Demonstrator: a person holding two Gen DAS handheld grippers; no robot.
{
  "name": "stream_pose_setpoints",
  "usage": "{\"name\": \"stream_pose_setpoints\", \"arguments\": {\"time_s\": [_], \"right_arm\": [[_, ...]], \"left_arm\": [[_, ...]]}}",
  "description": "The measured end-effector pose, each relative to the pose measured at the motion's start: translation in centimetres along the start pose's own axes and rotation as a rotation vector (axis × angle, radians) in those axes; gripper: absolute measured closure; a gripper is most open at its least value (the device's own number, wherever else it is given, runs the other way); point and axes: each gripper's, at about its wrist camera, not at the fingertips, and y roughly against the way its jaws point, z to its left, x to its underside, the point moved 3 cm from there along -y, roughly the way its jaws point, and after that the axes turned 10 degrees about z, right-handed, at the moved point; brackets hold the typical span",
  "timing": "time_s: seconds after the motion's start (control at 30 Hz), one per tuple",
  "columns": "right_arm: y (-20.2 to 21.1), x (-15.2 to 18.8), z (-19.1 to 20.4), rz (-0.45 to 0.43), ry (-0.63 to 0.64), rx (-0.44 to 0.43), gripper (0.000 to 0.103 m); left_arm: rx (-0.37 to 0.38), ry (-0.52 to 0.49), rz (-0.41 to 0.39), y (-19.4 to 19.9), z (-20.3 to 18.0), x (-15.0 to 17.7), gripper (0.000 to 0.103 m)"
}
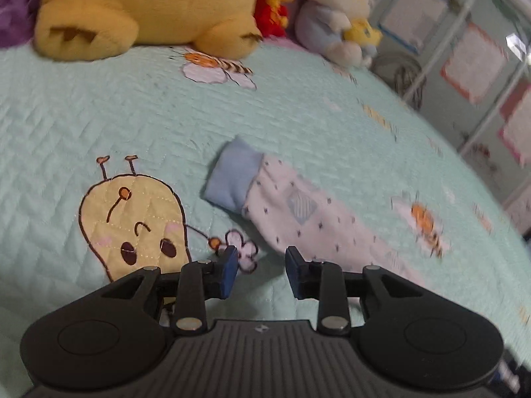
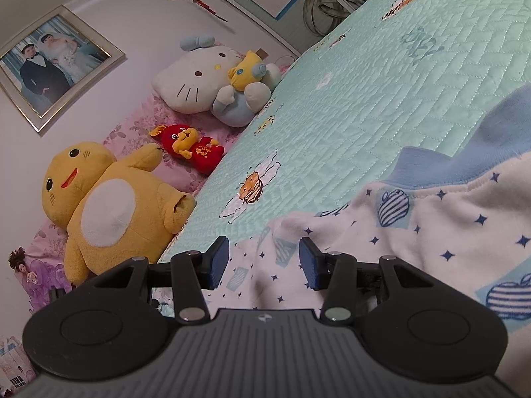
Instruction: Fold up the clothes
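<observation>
The left hand-held gripper (image 1: 262, 267) is seen partly open above the bed (image 1: 99, 116), with nothing between its blue pads; only the quilt shows in the gap. The sleeve (image 1: 298, 205) of the garment lies just beyond and to the right of the tips, its blue cuff (image 1: 229, 174) pointing to the far left. The right hand-held gripper (image 2: 264, 263) is held about half open, and a fold of the white star-printed garment (image 2: 431, 232) lies in the gap, though the pads are not seen pressing on it. The garment is spread over the near right part of the bed, with its blue ribbed band (image 2: 464, 152) at the far edge.

The step in hand is judged to be an early one: the sleeve is stretched out and not yet folded in. For the next move, the left jaws would probably have to be brought onto the cuff and shut on it, while the body cloth is pinned by the right.

Along the far side a large yellow plush (image 2: 109, 205), a red plush (image 2: 189, 146) and a white cat plush (image 2: 199, 79) are lined up, well apart from the garment. Nothing is seen in the way of the sleeve; the left view is blurred, so fine wrinkles cannot be told.
</observation>
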Motion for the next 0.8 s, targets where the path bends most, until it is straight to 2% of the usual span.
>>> {"name": "stream_pose_setpoints", "arguments": {"time_s": [0.07,0.2,0.27,0.3,0.4,0.5,0.57,0.63,0.8], "right_arm": [[0.0,0.0,0.0,0.000,0.002,0.002,0.055],[-0.2,0.0,0.1,0.002,0.006,0.006,0.055],[-0.2,0.0,0.1,0.002,0.009,0.009,0.055],[-0.2,0.0,0.1,0.003,0.010,0.009,0.055],[-0.2,0.0,0.2,0.002,0.010,0.009,0.055],[-0.2,0.0,0.2,0.002,0.014,0.013,0.055],[-0.3,0.1,0.4,0.003,0.021,0.022,0.055],[-0.3,0.2,0.6,0.004,0.034,0.036,0.055],[-0.3,0.5,1.3,-0.001,0.078,0.084,0.053]], "left_arm": [[0.026,0.044,-0.018,-0.4,0.2,-0.4,0.069],[0.022,0.044,-0.027,-0.8,-0.3,-1.4,0.073],[-0.009,0.008,-0.034,-0.9,-0.7,-1.7,0.086],[-0.044,-0.026,-0.035,-0.9,-1.0,-1.7,0.098],[-0.151,-0.129,-0.036,-0.7,-1.8,-1.8,0.099],[-0.314,-0.305,-0.076,-0.4,-3.4,-1.6,0.099],[-0.377,-0.380,-0.076,-0.6,-4.2,-1.5,0.099],[-0.434,-0.437,-0.064,-1.6,-4.6,-1.4,0.098],[-0.495,-0.482,-0.072,-2.9,-4.7,-0.4,0.098]]}}
